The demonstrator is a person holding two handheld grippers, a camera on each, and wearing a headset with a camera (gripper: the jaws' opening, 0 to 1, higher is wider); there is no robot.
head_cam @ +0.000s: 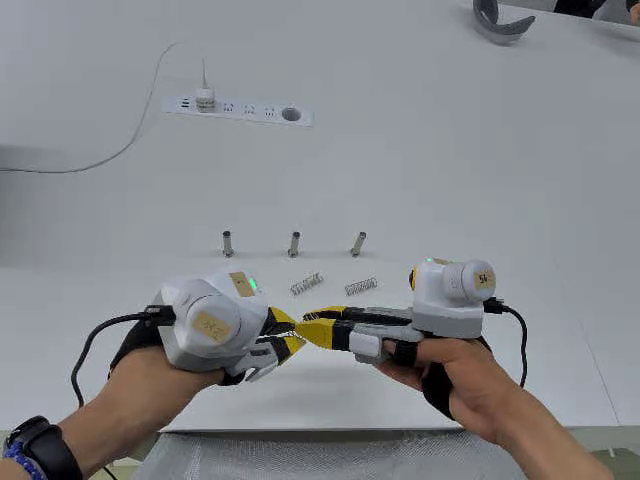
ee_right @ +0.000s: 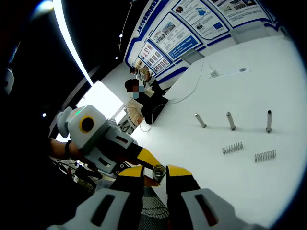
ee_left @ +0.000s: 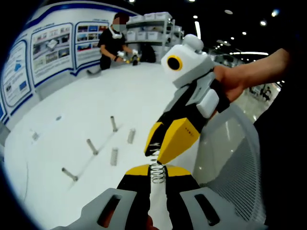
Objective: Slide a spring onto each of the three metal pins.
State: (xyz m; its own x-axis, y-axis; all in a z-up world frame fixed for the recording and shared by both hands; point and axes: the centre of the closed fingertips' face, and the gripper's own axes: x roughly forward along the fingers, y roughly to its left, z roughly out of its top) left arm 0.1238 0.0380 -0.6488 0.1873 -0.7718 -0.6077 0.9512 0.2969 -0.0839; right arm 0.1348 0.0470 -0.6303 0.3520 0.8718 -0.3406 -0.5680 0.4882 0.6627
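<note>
White workbench [head_cam: 450,150], strip light [ee_left: 197,29], wall posters [ee_left: 53,48], perhaps shelving [ee_left: 153,26] behind.

two loose springs [head_cam: 307,284] lie before the three pins [head_cam: 294,244].

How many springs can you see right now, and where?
3. A loose spring lies on the table before the middle pin, a second spring before the right pin. The third spring is clamped in the jaws of the left gripper and right gripper. None looks hidden.
</note>
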